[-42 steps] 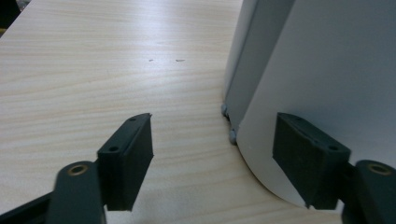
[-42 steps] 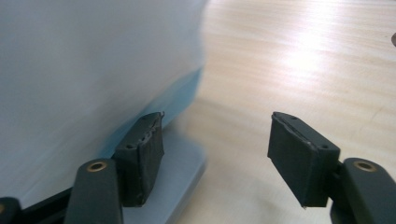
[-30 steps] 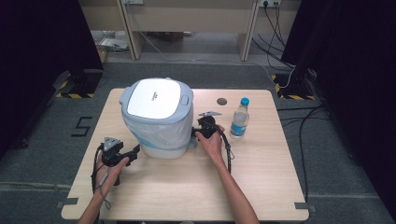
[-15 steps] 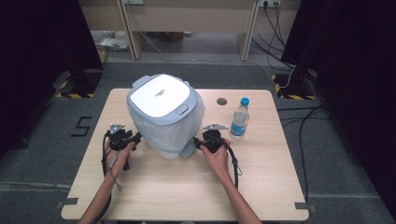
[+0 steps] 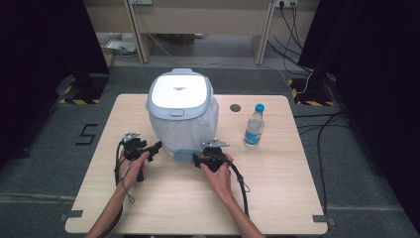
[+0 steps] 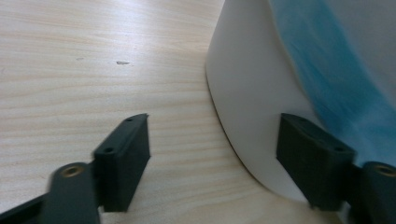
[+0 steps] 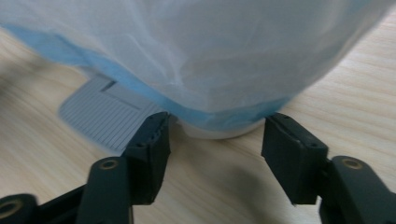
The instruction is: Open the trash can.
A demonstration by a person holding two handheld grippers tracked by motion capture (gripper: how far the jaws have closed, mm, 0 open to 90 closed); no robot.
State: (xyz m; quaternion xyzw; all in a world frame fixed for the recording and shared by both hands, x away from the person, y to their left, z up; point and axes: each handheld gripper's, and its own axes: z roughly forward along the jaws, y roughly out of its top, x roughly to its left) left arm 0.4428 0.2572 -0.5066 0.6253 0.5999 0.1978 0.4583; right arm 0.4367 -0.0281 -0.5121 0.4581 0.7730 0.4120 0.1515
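Bench (image 5: pixel 277 198), pale wood, w/ a pedal bin (image 5: pixel 181 111) lined w/ a bag sitting at approx 11 o'clock from centre. Since a sec ago the bin has shifted a bit toward 1 o'clock and both hands have slid along its base. Water bottle (image 5: pixel 254 126) at 3 o'clock of the bin, well apart.

Left tongs (image 5: pixel 157 147) at the bin's 8 o'clock, right tongs (image 5: pixel 196 159) at its 5 o'clock by the grey pedal (image 7: pixel 105 119). Both have just re-opened after a brief squeeze: spread, pinching nothing. Bag hem (image 7: pixel 219 119) sits just beyond the right jaws, so prob. mid re-grip to work the bag further down.
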